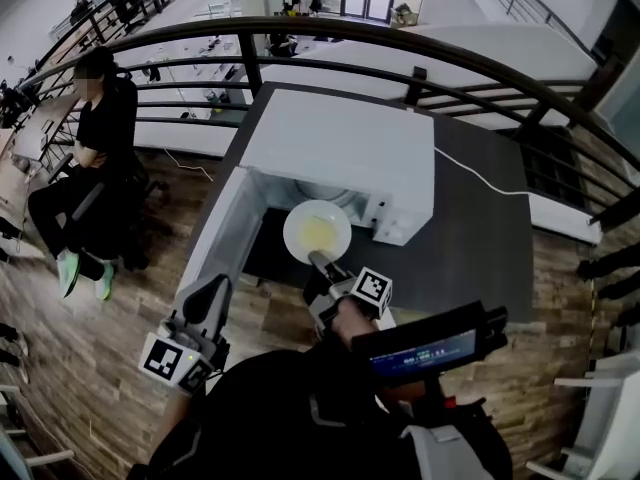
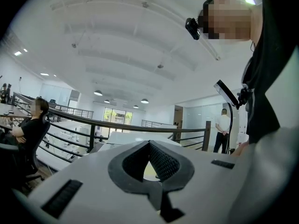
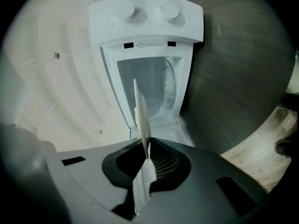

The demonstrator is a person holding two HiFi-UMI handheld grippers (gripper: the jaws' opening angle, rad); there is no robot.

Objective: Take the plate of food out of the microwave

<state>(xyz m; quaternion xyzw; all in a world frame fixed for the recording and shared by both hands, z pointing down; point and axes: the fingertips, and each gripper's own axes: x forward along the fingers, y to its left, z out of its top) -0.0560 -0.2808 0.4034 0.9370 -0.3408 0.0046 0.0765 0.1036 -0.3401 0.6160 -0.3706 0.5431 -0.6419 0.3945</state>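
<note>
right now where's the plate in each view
head view: plate at centre, before the open microwave, in the right gripper.
left gripper view: not clearly in it.
right gripper view: plate edge-on at centre, between shut jaws; microwave behind.
shared landmark: the microwave.

You wear a black top (image 1: pixel 270 418), and your pale grey left gripper (image 1: pixel 213 290) and dark grey right gripper (image 1: pixel 318 262) each bear a white cube (image 1: pixel 372 288) of black markers.
</note>
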